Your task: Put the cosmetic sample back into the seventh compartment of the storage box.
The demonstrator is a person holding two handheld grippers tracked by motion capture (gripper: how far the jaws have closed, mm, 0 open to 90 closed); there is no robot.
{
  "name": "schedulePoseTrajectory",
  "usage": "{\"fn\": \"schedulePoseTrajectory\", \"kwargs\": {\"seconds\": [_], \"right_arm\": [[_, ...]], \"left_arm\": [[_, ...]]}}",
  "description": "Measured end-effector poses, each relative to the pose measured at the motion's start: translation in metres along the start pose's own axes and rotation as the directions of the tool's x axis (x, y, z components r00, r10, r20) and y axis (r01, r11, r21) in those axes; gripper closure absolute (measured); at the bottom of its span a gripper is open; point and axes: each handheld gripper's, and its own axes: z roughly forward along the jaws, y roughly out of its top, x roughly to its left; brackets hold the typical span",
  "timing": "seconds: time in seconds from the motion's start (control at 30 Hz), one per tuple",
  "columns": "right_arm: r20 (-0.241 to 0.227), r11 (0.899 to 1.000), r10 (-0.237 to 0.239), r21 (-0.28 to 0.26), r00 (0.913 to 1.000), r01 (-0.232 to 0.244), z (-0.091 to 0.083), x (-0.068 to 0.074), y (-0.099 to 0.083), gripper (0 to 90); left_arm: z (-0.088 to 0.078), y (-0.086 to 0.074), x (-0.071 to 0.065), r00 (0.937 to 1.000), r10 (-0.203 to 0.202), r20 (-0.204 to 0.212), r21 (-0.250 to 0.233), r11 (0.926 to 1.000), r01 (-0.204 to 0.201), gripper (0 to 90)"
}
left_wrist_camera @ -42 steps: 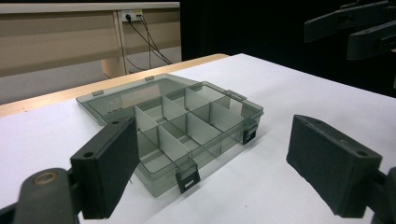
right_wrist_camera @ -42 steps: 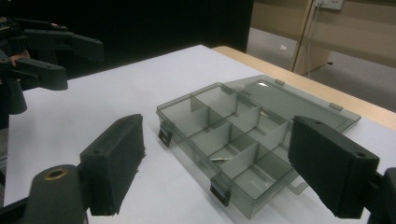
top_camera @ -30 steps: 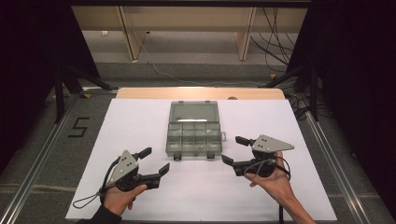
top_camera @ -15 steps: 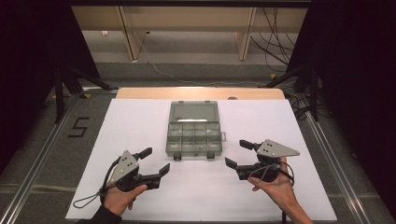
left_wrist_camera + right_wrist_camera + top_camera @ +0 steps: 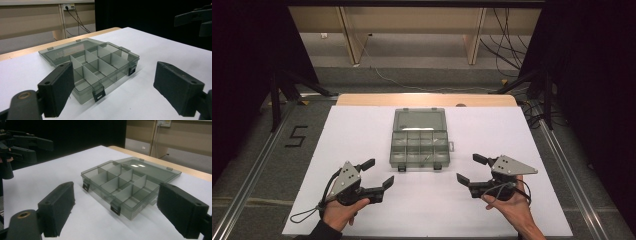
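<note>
Compartment box point(image 5: 419, 139) — smoky translucent plastic, lid folded flat open toward the far edge, base split by dividers into small cells, two dark latches on the near wall. It lies at the middle of the white table sheet point(image 5: 362, 130), between and beyond both grippers.

Left gripper point(image 5: 378, 173) — held in the left hand point(image 5: 339, 212) near the table's front edge, left of the box and apart from it. Jaws spread, nothing between them; in the left gripper view the box point(image 5: 92, 66) sits past the gap.

Right gripper point(image 5: 472, 169) — held in the right hand point(image 5: 507, 207), right of the box and apart from it. Jaws have just been opening and stand spread wide, nothing between them; in the right gripper view the box point(image 5: 127, 185) lies ahead.
</note>
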Motion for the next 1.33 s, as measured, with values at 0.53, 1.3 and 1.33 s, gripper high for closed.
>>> {"fn": "schedulePoseTrajectory", "kwargs": {"seconds": [0.53,1.3,1.33], "right_arm": [[0.01,1.0,-0.009,-0.001,0.9999,0.009,-0.009,0.008,-0.01,15.7],[0.034,1.0,-0.01,-0.009,0.9994,0.01,-0.013,0.006,-0.012,15.7],[0.036,1.0,-0.009,-0.009,0.9993,0.01,-0.013,0.006,-0.012,15.7]], "left_arm": [[0.0,0.0,0.0,1.0,0.0,0.0,0.002,1.0,0.0,15.9],[0.001,0.0,0.0,1.0,0.004,-0.001,0.005,1.0,-0.004,15.9],[0.001,0.0,0.0,1.0,0.004,-0.001,0.004,1.0,-0.004,15.9]]}}
